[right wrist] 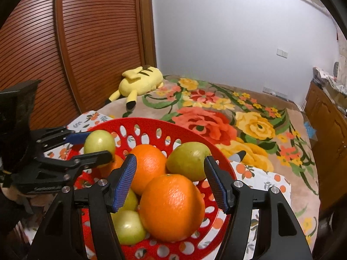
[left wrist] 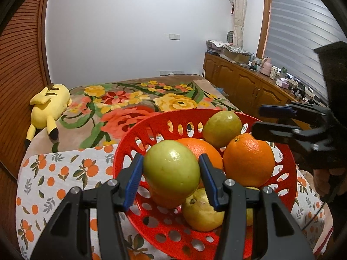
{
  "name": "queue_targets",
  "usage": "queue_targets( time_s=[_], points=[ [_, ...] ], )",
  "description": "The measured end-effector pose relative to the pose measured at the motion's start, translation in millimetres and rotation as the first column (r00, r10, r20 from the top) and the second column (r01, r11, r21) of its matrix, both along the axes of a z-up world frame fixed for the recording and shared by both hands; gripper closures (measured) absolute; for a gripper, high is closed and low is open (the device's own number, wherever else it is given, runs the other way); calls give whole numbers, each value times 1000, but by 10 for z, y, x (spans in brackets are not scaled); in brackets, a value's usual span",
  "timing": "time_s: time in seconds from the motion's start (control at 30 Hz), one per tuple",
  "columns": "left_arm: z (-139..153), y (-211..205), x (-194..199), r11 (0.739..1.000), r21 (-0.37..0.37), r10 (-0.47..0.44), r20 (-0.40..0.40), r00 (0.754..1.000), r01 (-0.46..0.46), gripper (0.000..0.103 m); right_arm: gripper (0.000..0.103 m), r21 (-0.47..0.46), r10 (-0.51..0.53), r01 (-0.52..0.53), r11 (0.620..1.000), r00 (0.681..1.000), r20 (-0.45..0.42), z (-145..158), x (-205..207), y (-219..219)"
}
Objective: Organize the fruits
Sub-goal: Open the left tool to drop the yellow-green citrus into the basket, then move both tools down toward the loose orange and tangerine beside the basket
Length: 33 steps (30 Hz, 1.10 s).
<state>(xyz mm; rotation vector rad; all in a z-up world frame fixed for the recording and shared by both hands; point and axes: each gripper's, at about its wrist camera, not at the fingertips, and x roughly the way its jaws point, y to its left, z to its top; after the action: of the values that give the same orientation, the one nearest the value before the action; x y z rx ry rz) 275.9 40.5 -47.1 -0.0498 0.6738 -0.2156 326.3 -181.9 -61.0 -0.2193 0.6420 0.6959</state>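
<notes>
The left gripper (left wrist: 171, 176) is clamped on a green fruit (left wrist: 171, 169), both blue pads pressed to its sides, holding it above the red basket (left wrist: 130, 143). The right gripper (right wrist: 170, 184) hangs with jaws apart over an orange (right wrist: 171, 205) in the basket, touching nothing. The basket, on a fruit-print cloth (left wrist: 54, 179), holds oranges and green fruits piled together.

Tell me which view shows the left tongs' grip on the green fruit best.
The left wrist view: the green fruit sits front and centre with both blue pads of the left tongs pressed on its sides, above the red basket. The right wrist view shows those tongs from the side at its left edge, and one finger partly covers the fruit.
</notes>
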Motion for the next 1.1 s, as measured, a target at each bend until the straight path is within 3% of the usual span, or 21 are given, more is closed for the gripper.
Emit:
queue_targets(
  time_s=[0.3,0.47,0.77,1.1],
  points=[
    [4,35,56,1000,-15,21,-25,999,-21,52,37,20,12,-13,1000,1000,16,65,-339,-97],
    [95,9,-75,1000,-21,17,4,1000,-17,45,36,31,12,-13,999,1000,17,57,-559,-155],
    [277,5,-537,1000,-24,10,38,999,-9,44,37,55,-22,21,998,1000,9,-42,-959,-224],
    [201,-37,-1054,1000,-26,0,37,999,1,41,36,70,-81,82,994,996,-22,-317,-1407,-350]
  ],
)
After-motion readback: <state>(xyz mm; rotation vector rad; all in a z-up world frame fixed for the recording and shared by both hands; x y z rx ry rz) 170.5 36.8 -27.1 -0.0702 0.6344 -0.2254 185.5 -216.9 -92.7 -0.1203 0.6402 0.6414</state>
